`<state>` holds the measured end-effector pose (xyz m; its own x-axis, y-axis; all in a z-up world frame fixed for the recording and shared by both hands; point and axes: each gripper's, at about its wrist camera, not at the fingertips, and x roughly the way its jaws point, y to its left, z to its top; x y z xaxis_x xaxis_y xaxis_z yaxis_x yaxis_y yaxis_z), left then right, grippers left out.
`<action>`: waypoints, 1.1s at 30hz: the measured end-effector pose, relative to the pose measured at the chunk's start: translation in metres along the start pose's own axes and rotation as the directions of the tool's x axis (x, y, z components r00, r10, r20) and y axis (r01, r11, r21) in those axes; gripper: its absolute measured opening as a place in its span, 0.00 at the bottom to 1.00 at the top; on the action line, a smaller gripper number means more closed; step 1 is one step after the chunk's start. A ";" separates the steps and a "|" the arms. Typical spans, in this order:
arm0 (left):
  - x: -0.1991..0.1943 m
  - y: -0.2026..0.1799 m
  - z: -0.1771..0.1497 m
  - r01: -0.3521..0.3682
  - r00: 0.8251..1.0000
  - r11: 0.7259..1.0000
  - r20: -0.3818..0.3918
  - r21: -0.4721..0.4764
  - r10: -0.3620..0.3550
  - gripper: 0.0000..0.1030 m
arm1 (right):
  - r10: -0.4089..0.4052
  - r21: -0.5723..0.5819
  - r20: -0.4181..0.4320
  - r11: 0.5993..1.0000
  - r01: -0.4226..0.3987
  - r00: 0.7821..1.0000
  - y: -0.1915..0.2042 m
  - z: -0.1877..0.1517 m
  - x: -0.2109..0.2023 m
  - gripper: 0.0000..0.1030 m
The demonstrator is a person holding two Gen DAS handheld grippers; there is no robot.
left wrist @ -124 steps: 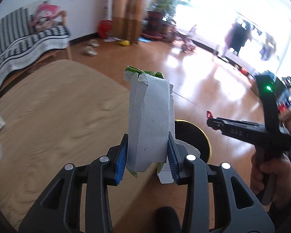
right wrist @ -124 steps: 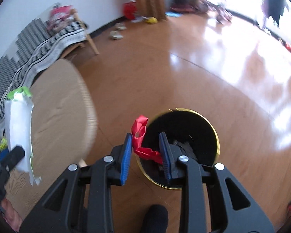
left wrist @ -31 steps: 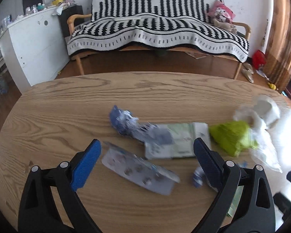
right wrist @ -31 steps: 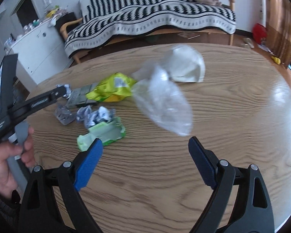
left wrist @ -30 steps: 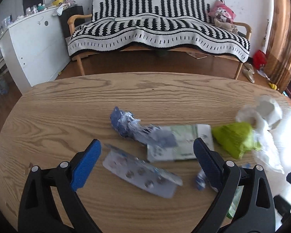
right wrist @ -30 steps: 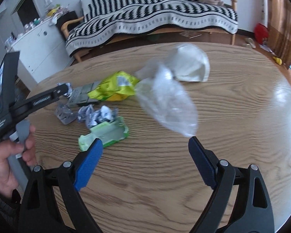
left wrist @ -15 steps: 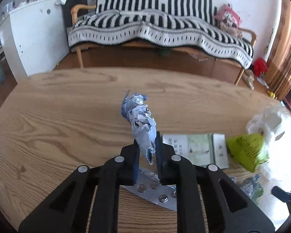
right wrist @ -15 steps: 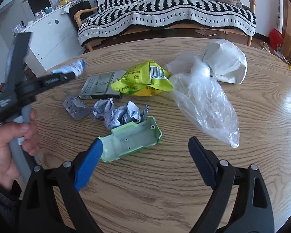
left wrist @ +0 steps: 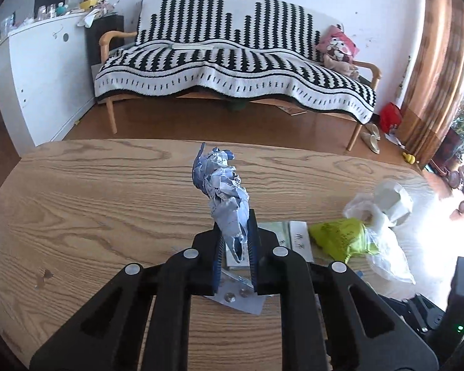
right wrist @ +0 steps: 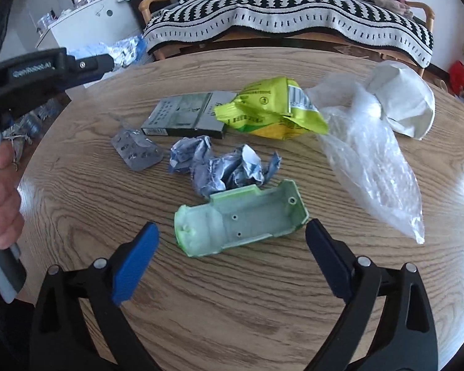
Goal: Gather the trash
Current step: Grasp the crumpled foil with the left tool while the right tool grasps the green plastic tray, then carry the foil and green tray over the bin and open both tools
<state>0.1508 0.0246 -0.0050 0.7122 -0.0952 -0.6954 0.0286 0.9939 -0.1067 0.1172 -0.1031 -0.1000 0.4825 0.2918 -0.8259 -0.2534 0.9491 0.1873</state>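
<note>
Living room, striped sofa behind; oval wooden bench strewn with litter. Left gripper clamped on a crumpled blue-grey paper wad, held clear above the bench surface. Right gripper hangs over the bench, jaws opening wide, nothing between the pads; a pale green plastic tray lies just ahead of it.

Other trash on the bench: second crumpled paper touching the tray's far edge, a blister pack, a flat grey carton, a yellow-green snack bag, a clear plastic bag, a white paper lump.

Handling, by judgement: all light. Tray looks thin and stiff but crushable; take it across the short walls. Paper wads soft, pinch anywhere. Clear bag slippery and floppy; gather a fold before closing. Blister pack flat, hard to get under.
</note>
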 end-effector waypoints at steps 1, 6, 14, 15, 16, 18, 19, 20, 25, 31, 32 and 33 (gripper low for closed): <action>-0.001 -0.001 -0.001 0.003 1.000 1.000 0.000 0.004 -0.003 0.13 | -0.004 0.001 -0.003 1.000 0.004 1.000 0.000 0.000 0.002 0.90; -0.001 -0.005 -0.003 0.013 1.000 1.000 -0.007 0.017 -0.013 0.13 | -0.020 -0.011 0.015 1.000 0.020 1.000 -0.002 0.003 0.004 0.78; -0.011 -0.020 -0.006 0.044 0.999 0.998 -0.016 0.046 -0.043 0.13 | -0.018 -0.026 0.058 0.999 0.020 0.998 -0.005 -0.003 -0.030 0.77; -0.013 -0.024 -0.008 0.049 0.999 0.997 -0.017 0.051 -0.049 0.13 | -0.025 -0.023 0.063 0.999 0.026 0.998 -0.006 -0.005 -0.036 0.77; -0.016 -0.031 -0.010 0.060 0.998 0.996 -0.019 0.060 -0.059 0.13 | -0.034 -0.018 0.070 0.999 0.035 0.997 -0.010 -0.007 -0.042 0.77; -0.020 -0.041 -0.013 0.077 0.997 0.994 -0.021 0.073 -0.075 0.13 | -0.050 0.004 0.089 0.999 0.050 0.995 -0.022 -0.012 -0.058 0.78; -0.023 -0.049 -0.016 0.088 0.996 0.992 -0.022 0.085 -0.087 0.13 | -0.060 0.018 0.097 0.998 0.059 0.993 -0.029 -0.014 -0.066 0.78; -0.026 -0.059 -0.019 0.101 0.995 0.990 -0.024 0.099 -0.099 0.13 | -0.074 0.040 0.109 0.997 0.070 0.991 -0.040 -0.018 -0.077 0.78; -0.039 -0.110 -0.036 0.165 0.986 0.971 -0.053 0.170 -0.158 0.13 | -0.146 0.153 0.148 0.981 0.124 0.978 -0.094 -0.040 -0.125 0.78; -0.058 -0.197 -0.063 0.284 0.959 0.925 -0.098 0.253 -0.267 0.13 | -0.236 0.295 0.170 0.939 0.180 0.957 -0.162 -0.076 -0.179 0.78; -0.059 -0.208 -0.066 0.301 0.953 0.917 -0.107 0.260 -0.282 0.13 | -0.257 0.321 0.172 0.927 0.193 0.951 -0.173 -0.084 -0.189 0.78; -0.062 -0.227 -0.073 0.327 0.945 0.904 -0.120 0.275 -0.305 0.13 | -0.276 0.345 0.173 0.916 0.204 0.946 -0.185 -0.094 -0.200 0.78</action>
<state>0.0483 -0.1989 0.0104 0.5798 -0.3994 -0.7102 0.4516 0.8830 -0.1279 -0.0109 -0.3483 -0.0192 0.6712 0.0349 -0.7405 0.1555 0.9700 0.1866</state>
